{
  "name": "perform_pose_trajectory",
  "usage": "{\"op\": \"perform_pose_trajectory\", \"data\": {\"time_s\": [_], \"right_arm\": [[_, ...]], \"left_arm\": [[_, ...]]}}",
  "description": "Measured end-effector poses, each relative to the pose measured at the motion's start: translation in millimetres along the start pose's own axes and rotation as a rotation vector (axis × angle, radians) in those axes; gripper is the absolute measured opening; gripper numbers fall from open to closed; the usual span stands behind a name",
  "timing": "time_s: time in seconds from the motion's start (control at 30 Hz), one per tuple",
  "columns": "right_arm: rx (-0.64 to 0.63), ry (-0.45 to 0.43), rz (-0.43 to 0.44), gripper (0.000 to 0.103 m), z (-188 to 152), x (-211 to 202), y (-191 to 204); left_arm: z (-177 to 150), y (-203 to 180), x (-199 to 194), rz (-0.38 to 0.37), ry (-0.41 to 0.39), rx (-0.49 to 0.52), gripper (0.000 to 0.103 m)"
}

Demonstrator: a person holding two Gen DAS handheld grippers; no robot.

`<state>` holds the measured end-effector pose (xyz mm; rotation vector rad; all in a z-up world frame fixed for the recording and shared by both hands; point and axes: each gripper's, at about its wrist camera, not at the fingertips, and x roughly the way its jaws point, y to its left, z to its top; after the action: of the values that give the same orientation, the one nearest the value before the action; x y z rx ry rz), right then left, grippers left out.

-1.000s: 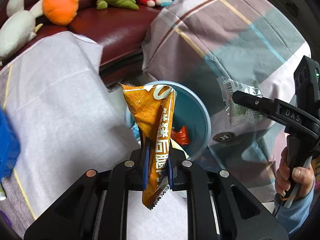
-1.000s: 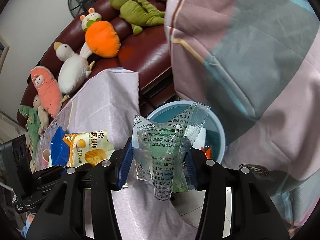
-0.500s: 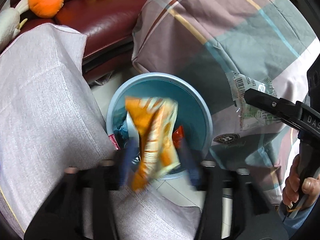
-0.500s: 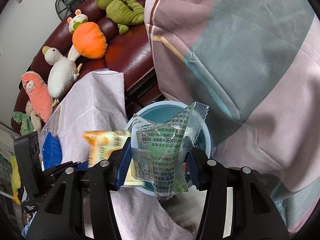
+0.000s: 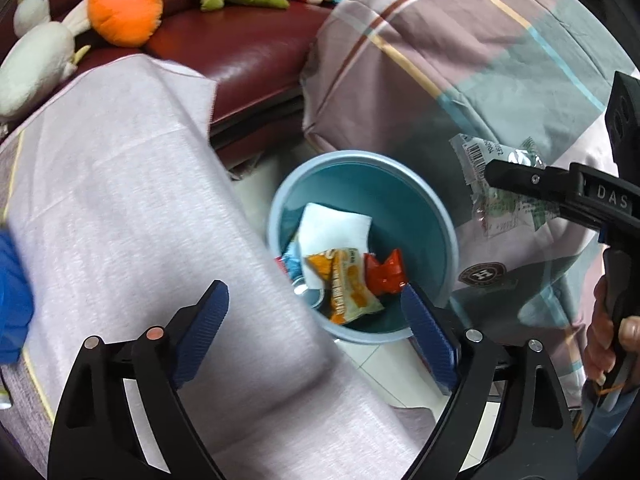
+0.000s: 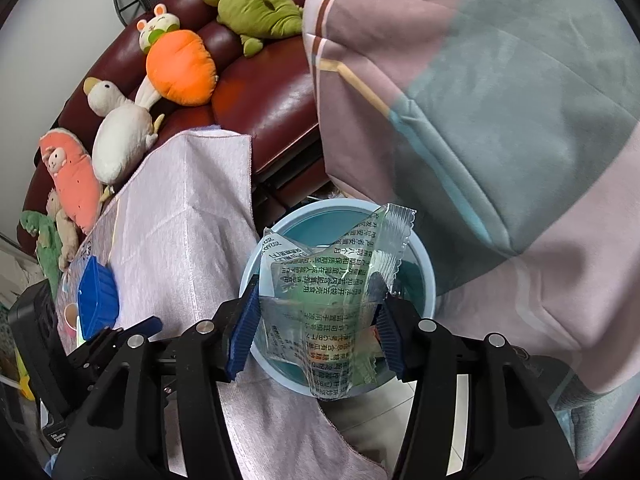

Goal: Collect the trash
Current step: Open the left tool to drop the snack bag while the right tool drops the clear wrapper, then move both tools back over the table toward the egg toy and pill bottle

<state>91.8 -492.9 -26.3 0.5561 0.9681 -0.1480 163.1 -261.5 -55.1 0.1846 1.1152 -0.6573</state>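
A light blue round bin (image 5: 442,216) stands on the floor between the cloth-covered table and a plaid blanket. Inside it lie the orange snack wrapper (image 5: 348,282), a red wrapper (image 5: 386,272) and a white tissue (image 5: 334,228). My left gripper (image 5: 316,328) is open and empty just above the bin's near rim. My right gripper (image 6: 316,328) is shut on a clear green-printed wrapper (image 6: 332,300) held over the bin (image 6: 424,264). It also shows at the right of the left wrist view (image 5: 516,178) with the wrapper (image 5: 496,196).
A lilac cloth covers the table (image 5: 120,200) to the left of the bin. A blue container (image 6: 98,296) sits on it. A dark red sofa (image 5: 240,52) with plush toys is behind. The plaid blanket (image 5: 460,60) hangs right of the bin.
My left gripper opened and let go of the orange snack wrapper, which fell into the bin. The right gripper kept hold of the clear wrapper and moved closer over the bin.
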Motion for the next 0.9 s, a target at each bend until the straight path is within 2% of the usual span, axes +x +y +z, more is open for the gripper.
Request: {"op": "perform_pose_trajectory", "data": {"time_s": [0.1,0.33,0.6,0.9], "right_arm": [[-0.016,0.009,-0.007,0.054,2,5,7],[-0.044,0.032,-0.038,0.074,6,24,28],[-0.037,0.075,-0.061,0.076,1,37,41],[-0.058,0.103,-0.081,0.076,-6,33,60]], "left_arm": [[-4,12,-4,0.0,0.0,-0.026,0.089],[-11,35,-9,-0.001,0.002,-0.062,0.089],[-18,53,-14,-0.017,0.002,-0.103,0.09],[-26,64,-28,-0.03,-0.016,-0.13,0.09]]}}
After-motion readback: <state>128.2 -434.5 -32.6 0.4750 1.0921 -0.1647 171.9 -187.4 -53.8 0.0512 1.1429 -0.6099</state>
